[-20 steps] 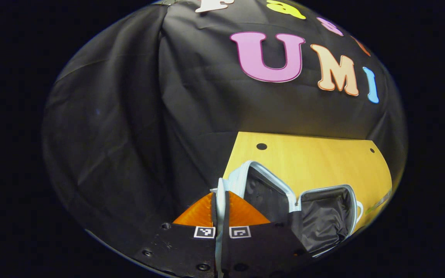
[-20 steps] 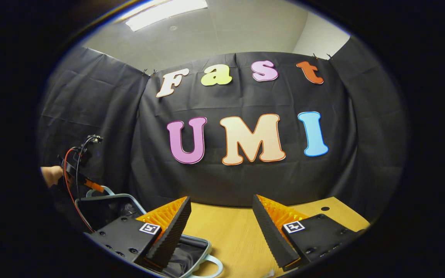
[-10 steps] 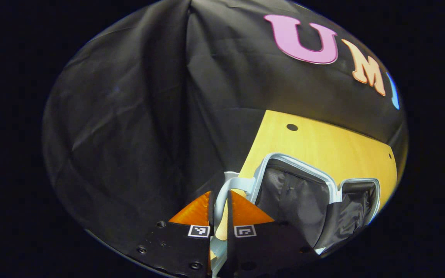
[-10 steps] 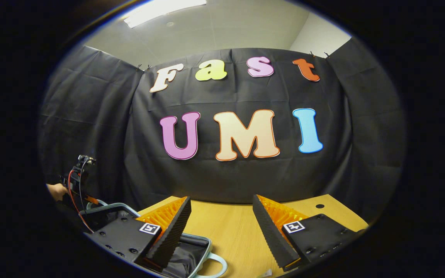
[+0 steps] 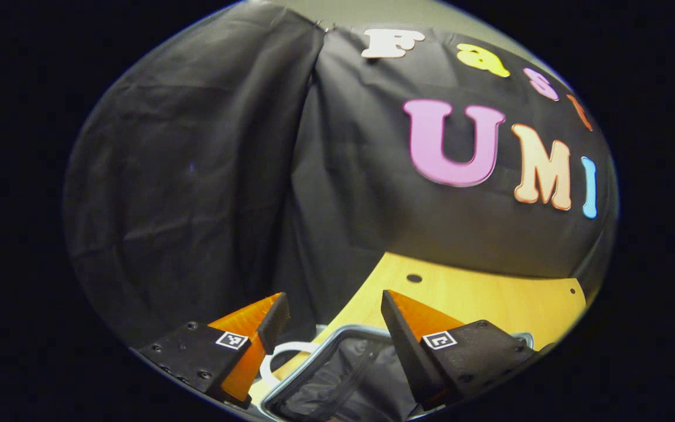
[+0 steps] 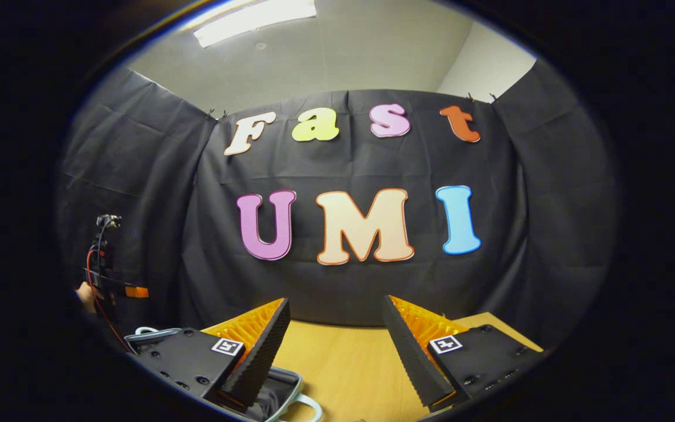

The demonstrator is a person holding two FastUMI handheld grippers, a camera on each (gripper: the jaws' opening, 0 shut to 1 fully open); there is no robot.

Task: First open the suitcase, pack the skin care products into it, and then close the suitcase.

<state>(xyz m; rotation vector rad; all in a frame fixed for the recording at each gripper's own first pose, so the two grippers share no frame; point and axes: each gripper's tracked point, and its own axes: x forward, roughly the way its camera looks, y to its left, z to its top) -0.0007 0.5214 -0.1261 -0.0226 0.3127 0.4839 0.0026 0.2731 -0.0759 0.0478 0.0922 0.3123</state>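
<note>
The light wooden table (image 5: 490, 299) with a small round hole (image 5: 413, 278) stands against the black cloth wall (image 5: 197, 176) of the booth. Above the cloth, the right gripper view shows a grey ceiling (image 6: 361, 53) with a long lamp (image 6: 255, 16). The pale blue suitcase with black lining (image 5: 337, 375) lies open on the table, its white handle (image 5: 282, 357) near the edge. The left hand-held gripper (image 5: 331, 310) hovers just above it, fingers apart and holding nothing. The right hand-held gripper (image 6: 334, 316) is also spread wide (nothing between its fingers), over the table beside the suitcase
</note>
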